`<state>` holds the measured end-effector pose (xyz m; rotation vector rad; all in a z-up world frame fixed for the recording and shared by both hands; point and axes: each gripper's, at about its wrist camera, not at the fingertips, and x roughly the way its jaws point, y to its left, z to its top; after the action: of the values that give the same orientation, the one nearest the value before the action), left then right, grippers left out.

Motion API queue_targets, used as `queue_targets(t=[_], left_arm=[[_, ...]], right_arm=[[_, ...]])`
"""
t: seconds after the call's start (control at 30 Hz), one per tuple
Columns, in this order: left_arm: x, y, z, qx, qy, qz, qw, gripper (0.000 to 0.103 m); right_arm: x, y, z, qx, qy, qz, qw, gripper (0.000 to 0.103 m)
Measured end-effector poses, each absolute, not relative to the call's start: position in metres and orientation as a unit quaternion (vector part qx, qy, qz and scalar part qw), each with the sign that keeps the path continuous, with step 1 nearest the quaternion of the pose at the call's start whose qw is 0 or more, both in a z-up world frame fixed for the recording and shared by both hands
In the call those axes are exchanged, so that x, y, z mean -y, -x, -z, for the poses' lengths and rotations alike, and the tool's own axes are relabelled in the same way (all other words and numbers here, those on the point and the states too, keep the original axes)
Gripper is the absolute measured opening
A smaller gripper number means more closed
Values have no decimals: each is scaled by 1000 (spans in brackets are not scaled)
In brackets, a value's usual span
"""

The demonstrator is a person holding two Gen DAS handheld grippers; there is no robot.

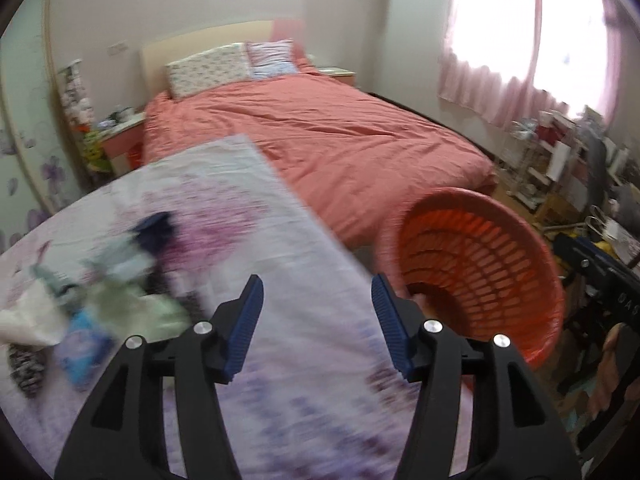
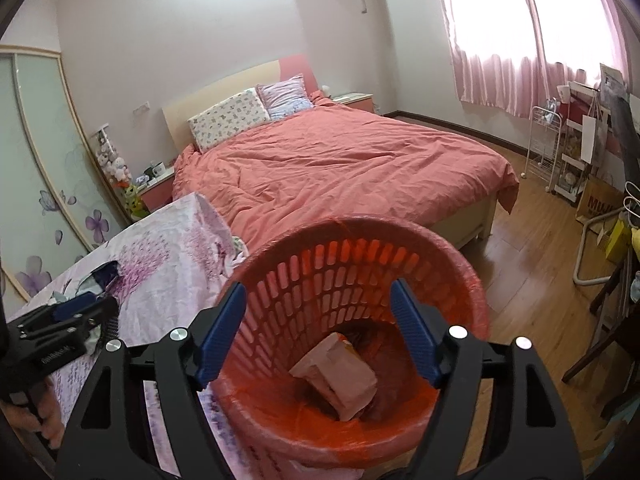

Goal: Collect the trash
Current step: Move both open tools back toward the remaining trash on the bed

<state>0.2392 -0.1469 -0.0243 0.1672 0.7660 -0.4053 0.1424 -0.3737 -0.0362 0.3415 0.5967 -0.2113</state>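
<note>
A blurred pile of trash (image 1: 116,288) lies on the floral tablecloth (image 1: 288,380) at the left: white tissue (image 1: 28,320), a blue packet (image 1: 82,350), a pale green wrapper (image 1: 132,308) and a dark blue piece (image 1: 156,228). My left gripper (image 1: 317,284) hangs open above the cloth, to the right of the pile, with nothing between its fingers. An orange slatted basket (image 1: 480,264) lined with a thin bag stands beside the table. My right gripper (image 2: 319,288) is open over the basket (image 2: 360,228). A beige paper bag (image 2: 340,376) lies at the basket's bottom. In the right wrist view the left gripper (image 2: 86,308) shows at the left.
A bed with a salmon cover (image 2: 340,168) fills the room behind the table. Cluttered white racks (image 2: 560,152), bags and a chair (image 2: 600,320) stand on the wooden floor at the right. A nightstand (image 2: 158,188) and a sliding wardrobe door (image 2: 36,160) are at the left.
</note>
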Motion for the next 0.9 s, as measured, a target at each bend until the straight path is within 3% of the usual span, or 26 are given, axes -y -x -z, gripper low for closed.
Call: queue_targets(t=[0.5, 0.9], left_arm=[[-40, -229, 13, -363, -33, 40, 930, 75], [-164, -234, 43, -381, 1, -63, 923, 76]], right_arm=[[269, -151, 31, -315, -128, 8, 940, 74], [188, -166, 44, -345, -87, -50, 933, 74]])
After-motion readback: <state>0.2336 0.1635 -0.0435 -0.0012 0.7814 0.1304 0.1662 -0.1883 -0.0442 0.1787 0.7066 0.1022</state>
